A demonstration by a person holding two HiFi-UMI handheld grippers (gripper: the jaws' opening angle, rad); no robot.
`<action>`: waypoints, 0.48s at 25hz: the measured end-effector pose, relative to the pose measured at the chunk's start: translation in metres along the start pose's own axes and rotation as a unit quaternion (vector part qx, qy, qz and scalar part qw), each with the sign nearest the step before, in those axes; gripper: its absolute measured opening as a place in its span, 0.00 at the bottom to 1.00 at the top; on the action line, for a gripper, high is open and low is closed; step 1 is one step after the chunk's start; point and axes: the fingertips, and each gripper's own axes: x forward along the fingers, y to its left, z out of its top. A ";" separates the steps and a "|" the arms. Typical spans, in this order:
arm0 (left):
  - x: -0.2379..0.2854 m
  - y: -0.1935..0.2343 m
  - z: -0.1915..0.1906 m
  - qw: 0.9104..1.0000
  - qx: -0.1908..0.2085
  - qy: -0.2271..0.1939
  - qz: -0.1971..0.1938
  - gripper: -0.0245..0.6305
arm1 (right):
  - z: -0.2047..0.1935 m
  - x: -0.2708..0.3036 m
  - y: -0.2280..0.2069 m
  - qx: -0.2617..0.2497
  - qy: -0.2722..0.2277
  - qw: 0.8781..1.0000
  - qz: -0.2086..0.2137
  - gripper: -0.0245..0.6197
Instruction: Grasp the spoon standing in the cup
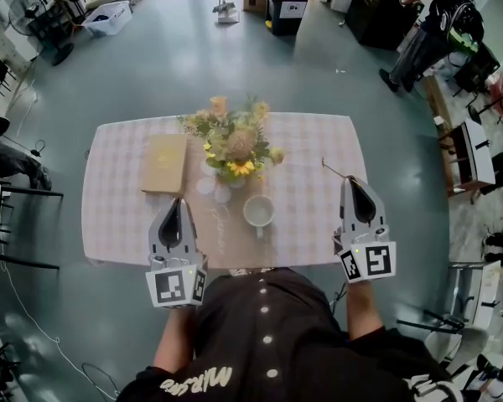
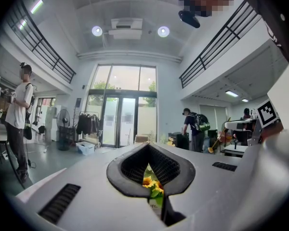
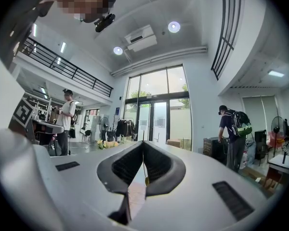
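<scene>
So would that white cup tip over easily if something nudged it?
Probably not: the cup looks squat and wide-mouthed, standing upright. On the tablecloth it would likely drag rather than slide. It looks ceramic, so probably breakable.

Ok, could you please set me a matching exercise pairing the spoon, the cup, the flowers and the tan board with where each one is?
Things:
1. spoon
2. cup
3. flowers
4. tan board

Places:
A. middle of the table
B. lying flat on the table, to the left of the flowers
C. clamped in the shut jaws of the right gripper, out of the cup
D. on the table near its front edge, in front of the flowers

Pairs: 1-C, 2-D, 3-A, 4-B
</scene>
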 end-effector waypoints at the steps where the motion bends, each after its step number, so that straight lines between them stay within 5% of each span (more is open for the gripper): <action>1: 0.000 0.000 0.000 1.000 0.002 0.000 0.000 0.07 | 0.000 0.000 0.000 0.000 0.000 1.000 0.000 0.04; 12: -0.003 0.002 0.000 1.000 -0.003 0.001 0.001 0.07 | 0.000 0.001 0.004 0.001 0.002 1.000 0.005 0.04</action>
